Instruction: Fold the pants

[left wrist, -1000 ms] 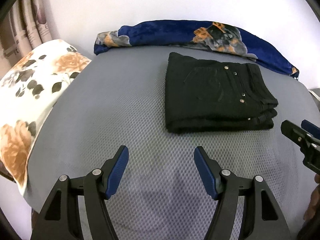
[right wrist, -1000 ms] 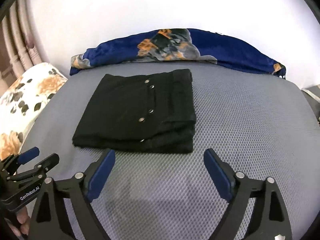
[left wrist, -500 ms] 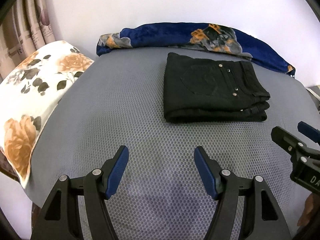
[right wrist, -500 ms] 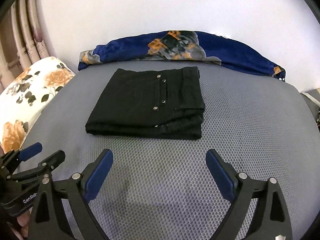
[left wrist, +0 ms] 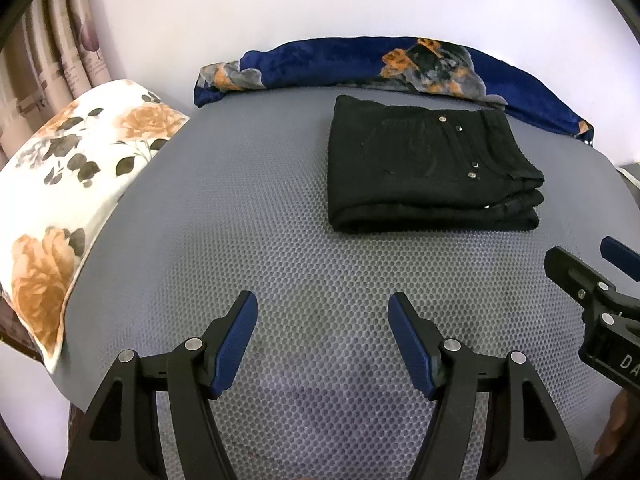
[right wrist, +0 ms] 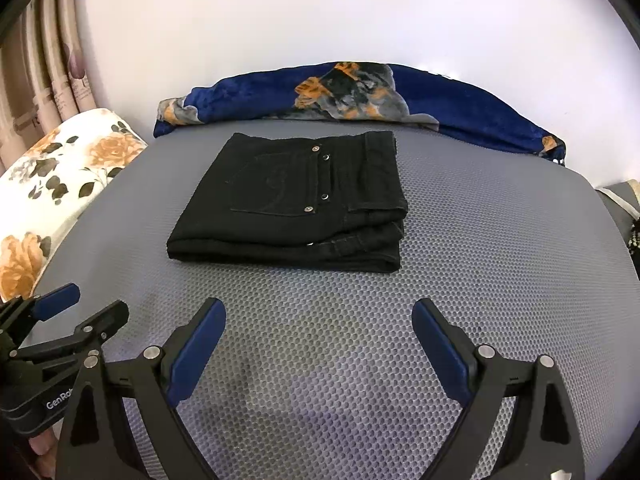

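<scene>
Black pants (left wrist: 424, 168) lie folded into a compact rectangle on the grey mesh mattress (left wrist: 256, 216), with the back pocket and metal rivets on top. They also show in the right wrist view (right wrist: 296, 204). My left gripper (left wrist: 322, 308) is open and empty, well short of the pants and to their left. My right gripper (right wrist: 318, 314) is open and empty, in front of the pants' near edge. Each gripper shows at the edge of the other's view: the right gripper (left wrist: 592, 280) and the left gripper (right wrist: 76, 308).
A rolled blue floral blanket (left wrist: 380, 64) lies along the far edge against the white wall. A white pillow with orange roses (left wrist: 68, 176) lies at the left edge, curtains behind it. The mattress (right wrist: 500, 240) ends at the right.
Both grippers have pulled back from the folded pants, which now look farther away. The pants have not moved. Both grippers stay open.
</scene>
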Motion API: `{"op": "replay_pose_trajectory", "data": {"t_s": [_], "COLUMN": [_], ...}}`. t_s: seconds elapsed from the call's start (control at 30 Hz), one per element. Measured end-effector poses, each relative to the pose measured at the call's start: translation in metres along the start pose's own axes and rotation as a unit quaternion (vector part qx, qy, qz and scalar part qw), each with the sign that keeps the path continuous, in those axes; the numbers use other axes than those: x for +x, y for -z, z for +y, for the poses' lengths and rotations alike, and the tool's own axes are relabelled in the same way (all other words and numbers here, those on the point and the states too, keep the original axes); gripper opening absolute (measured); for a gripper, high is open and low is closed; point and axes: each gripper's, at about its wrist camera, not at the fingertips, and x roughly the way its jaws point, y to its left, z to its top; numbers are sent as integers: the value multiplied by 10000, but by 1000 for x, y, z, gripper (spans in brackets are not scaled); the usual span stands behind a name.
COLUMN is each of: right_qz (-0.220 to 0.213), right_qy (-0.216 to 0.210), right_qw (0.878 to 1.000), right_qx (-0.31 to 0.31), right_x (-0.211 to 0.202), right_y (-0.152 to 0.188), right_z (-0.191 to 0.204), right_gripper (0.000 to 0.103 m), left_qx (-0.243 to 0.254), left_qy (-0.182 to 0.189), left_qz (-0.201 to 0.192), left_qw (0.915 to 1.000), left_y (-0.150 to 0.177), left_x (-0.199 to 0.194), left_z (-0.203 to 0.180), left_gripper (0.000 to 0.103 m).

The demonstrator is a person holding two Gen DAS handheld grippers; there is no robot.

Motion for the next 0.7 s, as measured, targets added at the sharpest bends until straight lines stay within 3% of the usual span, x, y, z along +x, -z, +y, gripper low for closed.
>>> {"op": "replay_pose_trajectory", "data": {"t_s": [0.7], "right_qz": [-2], "right_qy": [122], "right_qw": [9999], "right_qx": [-115], "right_x": [4], "right_y": [7], "right_z": [-3], "right_gripper": [93], "left_qx": [70], "left_qy": [5], "left_qz": [115], "left_qw": [9999], "left_y": [8], "left_x": [8], "left_z": [-7], "left_gripper": [68]}}
